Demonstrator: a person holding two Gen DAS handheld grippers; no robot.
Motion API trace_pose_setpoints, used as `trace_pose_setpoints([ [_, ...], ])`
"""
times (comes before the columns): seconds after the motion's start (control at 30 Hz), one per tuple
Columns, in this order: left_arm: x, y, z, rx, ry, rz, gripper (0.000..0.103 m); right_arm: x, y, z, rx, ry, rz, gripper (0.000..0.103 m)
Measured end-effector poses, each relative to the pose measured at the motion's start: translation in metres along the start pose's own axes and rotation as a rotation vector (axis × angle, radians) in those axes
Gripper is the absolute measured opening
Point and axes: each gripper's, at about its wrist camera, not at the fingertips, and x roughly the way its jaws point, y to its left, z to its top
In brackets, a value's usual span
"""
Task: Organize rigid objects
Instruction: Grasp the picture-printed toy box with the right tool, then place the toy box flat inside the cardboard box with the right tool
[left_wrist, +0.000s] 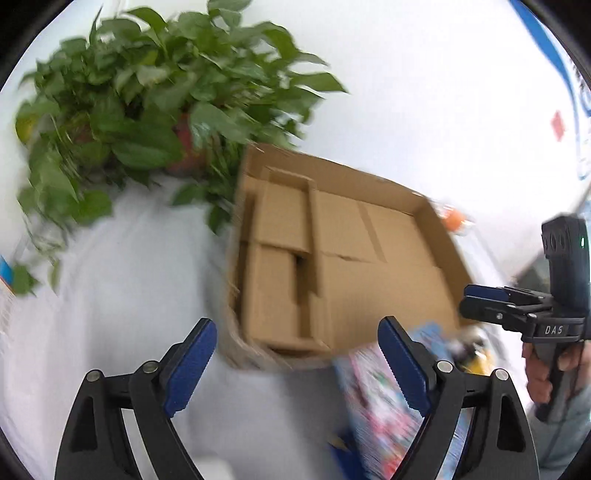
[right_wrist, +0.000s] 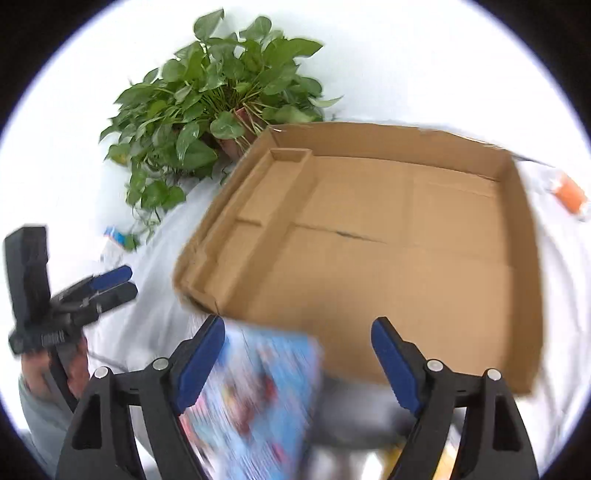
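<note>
Both tools are standing released: left tool (left_wrist: 297, 363), right tool (right_wrist: 298, 360). The colourful book (right_wrist: 255, 402) is lying at the cardboard tray's (right_wrist: 524, 258) near edge, beneath the right tool, the nearer; long axis running toward the tray.

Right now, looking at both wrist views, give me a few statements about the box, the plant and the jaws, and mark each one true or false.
1. The cardboard box is open at the top with nothing loose lying inside. True.
2. The potted plant stands inside the box. False: it stands outside, beyond the box's far left corner.
3. The left gripper has its jaws clamped on the box wall. False: the jaws stand apart, holding nothing.
4. A colourful printed package lies just in front of the box's near wall. True.
5. The right gripper has its jaws shut. False: they stand wide, with the package below them.
</note>
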Motion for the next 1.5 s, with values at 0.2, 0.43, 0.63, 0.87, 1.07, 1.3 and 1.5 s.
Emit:
trace_pose_setpoints([
  [0.2, 0.007, -0.033, -0.043, -0.011, 0.125, -0.198, 0.089, 0.011, 0.014, -0.053, -0.043, 0.161, 0.146, 0.081],
  [0.43, 0.044, -0.061, -0.079, -0.063, 0.306, -0.294, 0.065, 0.064, 0.045, -0.055, -0.074, 0.217, 0.046, 0.083],
  [0.63, 0.029, -0.076, -0.076, -0.027, 0.224, -0.198, 0.063, 0.037, 0.045, -0.04, -0.01, 0.091, 0.009, 0.081],
  [0.87, -0.006, -0.128, 0.01, 0.17, 0.004, -0.189, 0.063, 0.004, 0.011, 0.042, 0.03, -0.106, -0.046, 0.081],
  [1.07, 0.077, -0.113, 0.078, 0.117, 0.148, -0.224, 0.062, 0.09, -0.039, 0.07, 0.146, 0.1, 0.032, 0.076],
  [1.3, 0.123, -0.08, 0.057, 0.096, 0.279, -0.134, 0.062, 0.163, -0.067, 0.052, 0.233, 0.285, 0.107, 0.061],
  [1.5, 0.076, -0.037, 0.061, 0.079, 0.122, 0.005, 0.062, 0.163, -0.051, 0.058, 0.088, 0.282, 0.056, 0.06],
])
